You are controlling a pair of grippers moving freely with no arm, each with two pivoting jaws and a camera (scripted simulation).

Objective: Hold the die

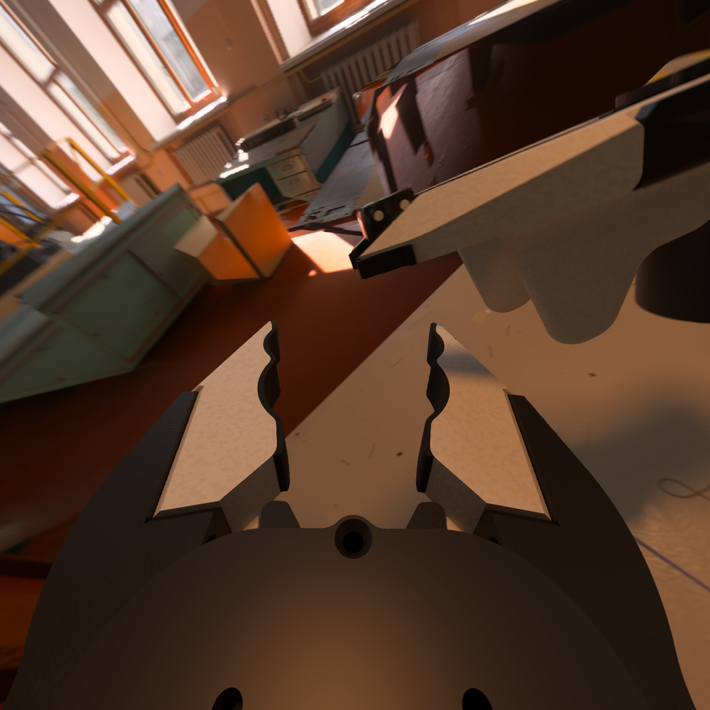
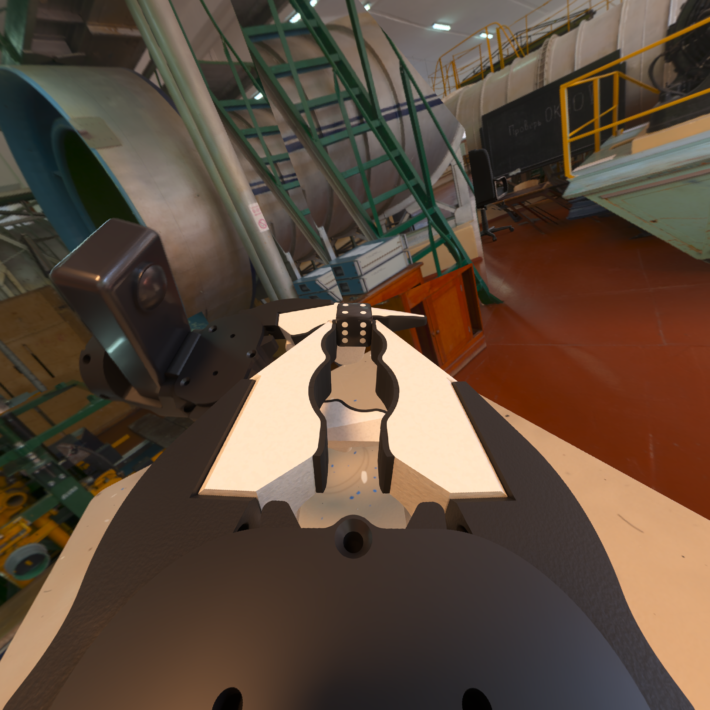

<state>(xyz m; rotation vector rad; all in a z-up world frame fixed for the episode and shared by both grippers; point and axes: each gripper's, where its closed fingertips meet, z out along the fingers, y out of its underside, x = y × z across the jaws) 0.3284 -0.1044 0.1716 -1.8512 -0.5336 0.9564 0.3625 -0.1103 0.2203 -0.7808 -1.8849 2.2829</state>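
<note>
Right gripper: the right gripper [image 2: 353, 326] had its two fingers drawn in and clamped on the die [image 2: 354, 323], gripping it at the very tips.
Die: one die, black with white dots, sat between the fingertips, raised above the table [image 2: 599, 538] and clear of it.
Die's facing: a six-dot face was turned toward the right wrist camera and another dotted face was turned upward; being a cube, it had no long axis.
Left gripper: the left gripper [image 1: 353, 334] had its two fingers spread apart with nothing between them, above the table's [image 1: 518, 442] edge.
Grippers together: in the right wrist view the left gripper [image 2: 345, 319] lay just beyond the die, its fingers partly hidden behind it; in the left wrist view the right gripper [image 1: 380, 234] crossed the upper right, the die just visible at its tips.
Count: two grippers, one die, one table.
Surroundings: a red-brown floor [image 2: 595, 326] lay beyond the table.
</note>
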